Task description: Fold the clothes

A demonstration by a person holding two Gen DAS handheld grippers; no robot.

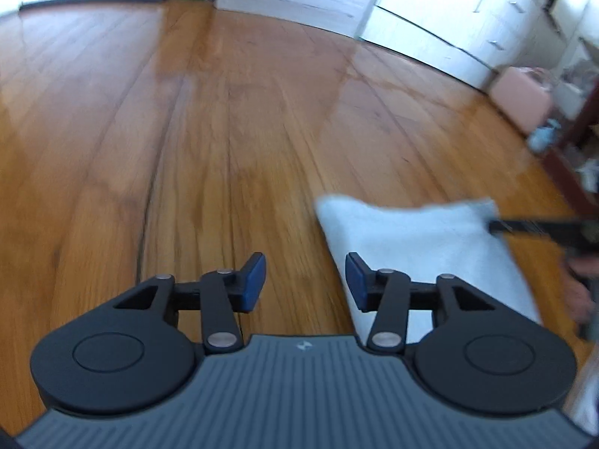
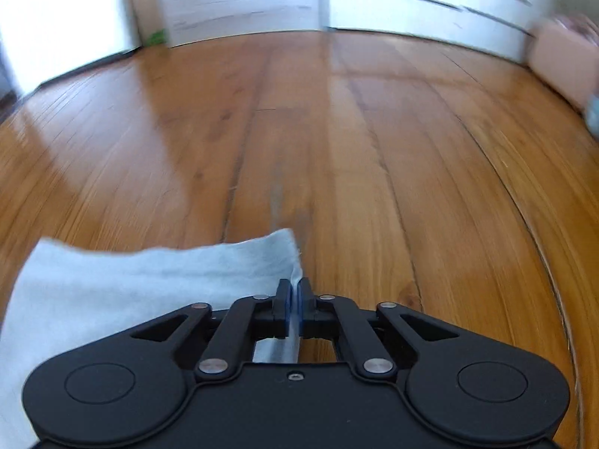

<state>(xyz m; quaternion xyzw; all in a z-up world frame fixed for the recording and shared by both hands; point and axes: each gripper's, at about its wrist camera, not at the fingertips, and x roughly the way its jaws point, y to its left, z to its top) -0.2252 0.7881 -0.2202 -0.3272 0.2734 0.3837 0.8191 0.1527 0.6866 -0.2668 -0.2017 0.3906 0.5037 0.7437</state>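
both grippers sit low over the wooden floor point(image 1: 232, 119), broad honey-coloured boards running toward white cabinets point(image 1: 468, 18) at the far wall. pale blue-white cloth point(image 2: 123, 284) lies spread on the boards, between the two tools. left gripper point(image 1: 305, 280) hovers with its blue pads point(image 1: 254, 278) wide apart, holding nothing, the cloth's edge just beside it. right gripper point(image 2: 294, 307) is clamped on the cloth's right edge, fabric pinched between its pads.
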